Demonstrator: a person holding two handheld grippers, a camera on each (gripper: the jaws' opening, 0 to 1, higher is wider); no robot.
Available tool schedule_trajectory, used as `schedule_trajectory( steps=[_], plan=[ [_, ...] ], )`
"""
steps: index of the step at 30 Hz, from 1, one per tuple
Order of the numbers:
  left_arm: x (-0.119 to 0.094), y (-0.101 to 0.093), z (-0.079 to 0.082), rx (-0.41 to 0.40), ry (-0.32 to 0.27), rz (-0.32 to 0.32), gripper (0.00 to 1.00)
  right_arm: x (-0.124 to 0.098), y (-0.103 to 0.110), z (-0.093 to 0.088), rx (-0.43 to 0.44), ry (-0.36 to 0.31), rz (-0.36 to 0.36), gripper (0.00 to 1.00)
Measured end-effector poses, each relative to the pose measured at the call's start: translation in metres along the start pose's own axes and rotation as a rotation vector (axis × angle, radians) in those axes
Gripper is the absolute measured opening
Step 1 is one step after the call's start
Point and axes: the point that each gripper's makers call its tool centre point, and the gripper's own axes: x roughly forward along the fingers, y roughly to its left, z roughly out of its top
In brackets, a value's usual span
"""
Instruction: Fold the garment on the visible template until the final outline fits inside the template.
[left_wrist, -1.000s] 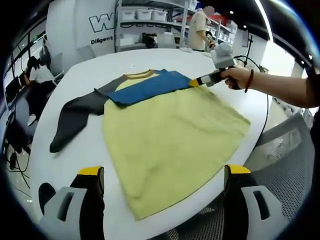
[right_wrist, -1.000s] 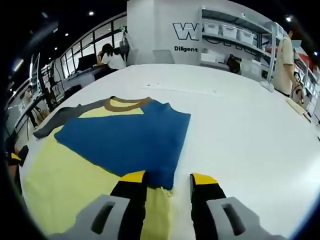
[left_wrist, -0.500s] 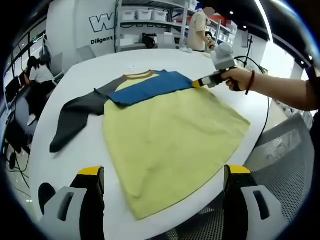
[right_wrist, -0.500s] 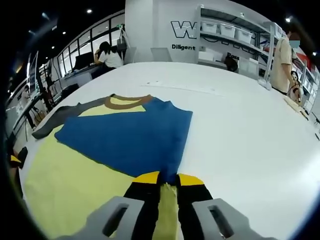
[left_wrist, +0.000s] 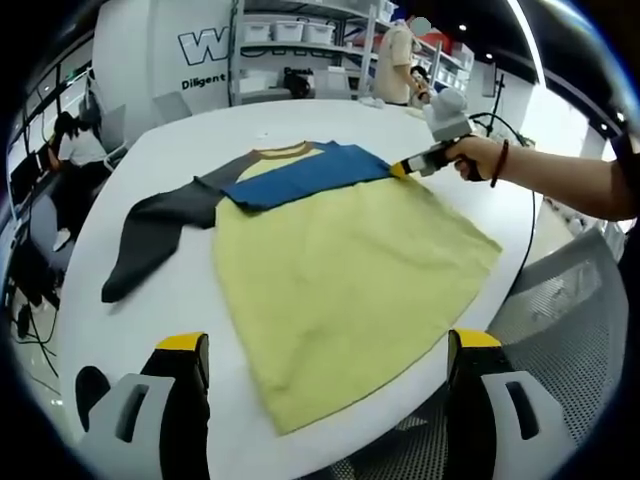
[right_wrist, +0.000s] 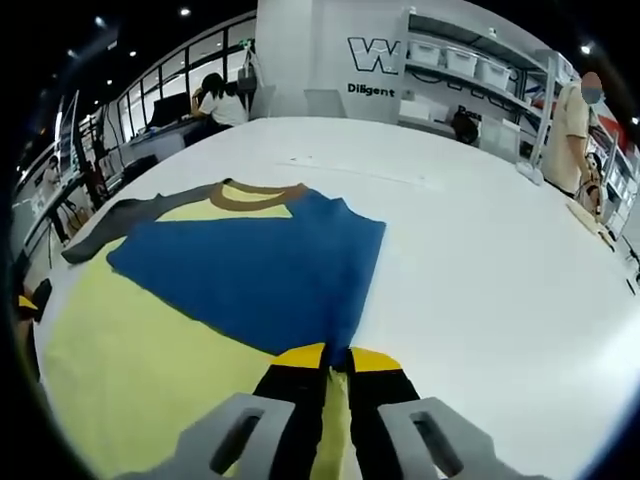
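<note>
One garment (left_wrist: 340, 270) lies flat on the round white surface (left_wrist: 180, 300): yellow body, one blue sleeve (right_wrist: 250, 270) folded across the chest, one dark grey sleeve (left_wrist: 150, 240) spread out. Right hand-held gripper (right_wrist: 335, 358) pinches the blue sleeve's end. Left hand-held gripper (left_wrist: 325, 345) jaws apart, at the surface's near edge.

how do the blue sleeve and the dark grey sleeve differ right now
The blue sleeve lies folded across the yellow shirt body, its edge pinched in the right tongs. The dark grey sleeve stretches out flat on the white table, untouched. Both join at the brown collar.
</note>
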Motion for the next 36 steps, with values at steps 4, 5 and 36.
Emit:
schedule_trajectory(
  steps=[4, 5, 36],
  plan=[
    [0.0, 0.0, -0.001, 0.005, 0.004, -0.001, 0.98, 0.0, -0.012, -0.001, 0.008, 0.006, -0.011, 0.01],
    [0.0, 0.0, -0.001, 0.004, 0.004, 0.0, 0.98, 0.0, -0.016, -0.002, 0.002, 0.007, -0.015, 0.01],
    [0.0, -0.002, -0.002, 0.001, 0.009, -0.006, 0.97, -0.013, -0.065, -0.013, 0.001, 0.035, -0.11, 0.01]
  ],
)
